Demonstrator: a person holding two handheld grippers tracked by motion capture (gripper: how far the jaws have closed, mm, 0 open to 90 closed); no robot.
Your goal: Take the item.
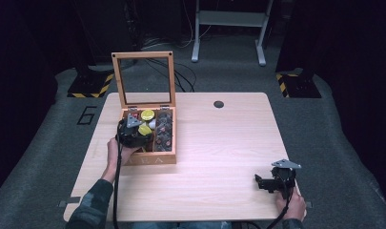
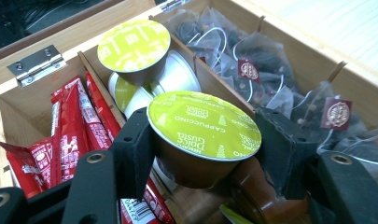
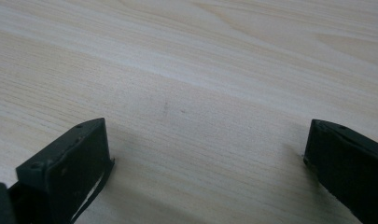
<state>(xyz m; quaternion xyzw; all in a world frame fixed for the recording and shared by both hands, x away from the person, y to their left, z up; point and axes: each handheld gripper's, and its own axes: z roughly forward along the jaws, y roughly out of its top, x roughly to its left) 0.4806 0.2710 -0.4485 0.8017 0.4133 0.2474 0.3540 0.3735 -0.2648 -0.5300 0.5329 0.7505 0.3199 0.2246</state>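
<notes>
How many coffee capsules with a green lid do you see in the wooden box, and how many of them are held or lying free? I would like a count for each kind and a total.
Held in the left tongs: 1, the Cappuccino capsule
Lying free in the wooden box: 2, the top capsule and the tilted capsule beneath it
Total: 3

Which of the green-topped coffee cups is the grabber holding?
The cup nearest the camera, with its flat green lid facing up, is squeezed between the left gripper's black jaws. The other cups sit farther back in the wooden box, untouched.
</notes>
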